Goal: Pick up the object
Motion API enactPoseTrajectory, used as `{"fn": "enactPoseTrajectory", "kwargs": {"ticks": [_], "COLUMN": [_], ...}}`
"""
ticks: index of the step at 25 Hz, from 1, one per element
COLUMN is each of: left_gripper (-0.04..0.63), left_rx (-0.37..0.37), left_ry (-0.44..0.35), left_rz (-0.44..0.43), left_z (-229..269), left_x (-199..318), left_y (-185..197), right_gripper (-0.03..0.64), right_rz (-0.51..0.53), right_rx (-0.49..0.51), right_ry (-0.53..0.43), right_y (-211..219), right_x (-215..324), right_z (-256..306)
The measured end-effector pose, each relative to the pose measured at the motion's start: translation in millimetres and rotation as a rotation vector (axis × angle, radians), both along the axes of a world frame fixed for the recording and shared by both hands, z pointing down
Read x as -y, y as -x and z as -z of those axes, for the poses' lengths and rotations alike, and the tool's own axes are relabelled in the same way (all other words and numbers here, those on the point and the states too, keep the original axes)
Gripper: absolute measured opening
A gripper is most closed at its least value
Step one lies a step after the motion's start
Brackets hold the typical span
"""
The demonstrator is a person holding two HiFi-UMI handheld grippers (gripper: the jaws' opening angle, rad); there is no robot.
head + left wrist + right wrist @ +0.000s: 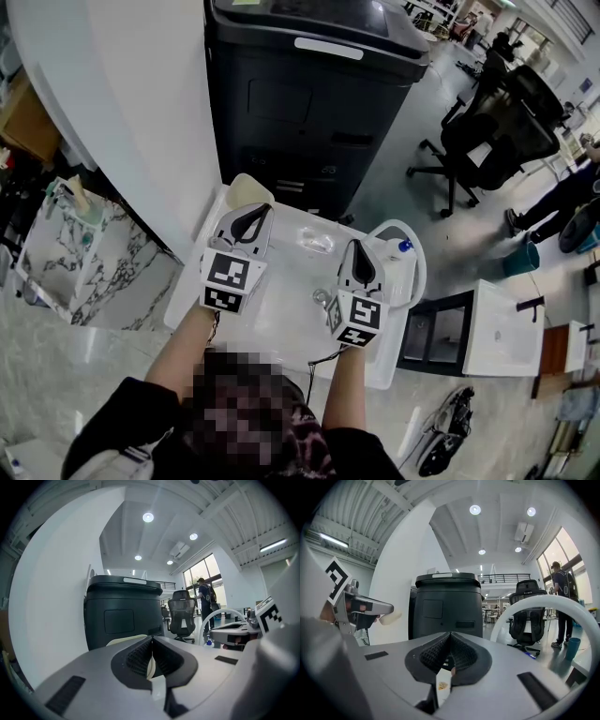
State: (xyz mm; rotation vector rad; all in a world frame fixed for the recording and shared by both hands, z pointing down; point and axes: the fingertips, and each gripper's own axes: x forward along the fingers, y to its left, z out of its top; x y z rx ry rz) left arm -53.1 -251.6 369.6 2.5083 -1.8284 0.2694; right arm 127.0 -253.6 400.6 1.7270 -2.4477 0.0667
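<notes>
Clearly, left gripper [253, 214]: we clenched it on the cream object [246, 191], centre-left.
right gripper [359, 253]: we held it clenched, empty, centre-right.

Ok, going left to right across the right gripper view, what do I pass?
In order: left gripper → cream piece at its tip → black cabinet → chair → person.

The left tool [251, 214] and right tool [356, 248] share pale grey shells, black ribbed pads [136, 658] and black-and-white square-marker cubes [231, 281]; the person wears a dark short-sleeved top [122, 422].
</notes>
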Motion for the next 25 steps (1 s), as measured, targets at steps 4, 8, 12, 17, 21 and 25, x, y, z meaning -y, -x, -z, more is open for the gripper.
{"fn": "enactPoseTrajectory", "kwargs": {"ticks": [4, 8, 12, 17, 21, 25], "left_gripper": [0.018, 0.018, 0.018, 0.018, 0.018, 0.018], "left_rx": [-0.002, -0.006, -0.009, -0.006, -0.002, 0.006], "left_ry": [-0.01, -0.014, -0.017, -0.026, -0.023, -0.025], "left_rz": [0.002, 0.002, 0.003, 0.0, -0.003, -0.007], "left_z": [2, 4, 4, 6, 8, 9], "left_x": [-1, -1, -2, -6, -10, -13], "left_y": [0, 2, 6, 6, 9, 8], "right_gripper": [0.015, 0.015, 0.015, 0.015, 0.015, 0.015], "right_rz": [-0.004, 0.002, -0.001, 0.006, 0.015, 0.015], "right_rx": [-0.001, -0.007, -0.008, -0.01, -0.011, -0.01], "right_ry": [-0.004, -0.007, -0.031, -0.029, -0.025, -0.029], "right_y": [-2, 0, 4, 4, 9, 8], "right_x": [-1, -2, -5, -9, -11, -14], "right_z": [2, 5, 18, 13, 11, 13]}}
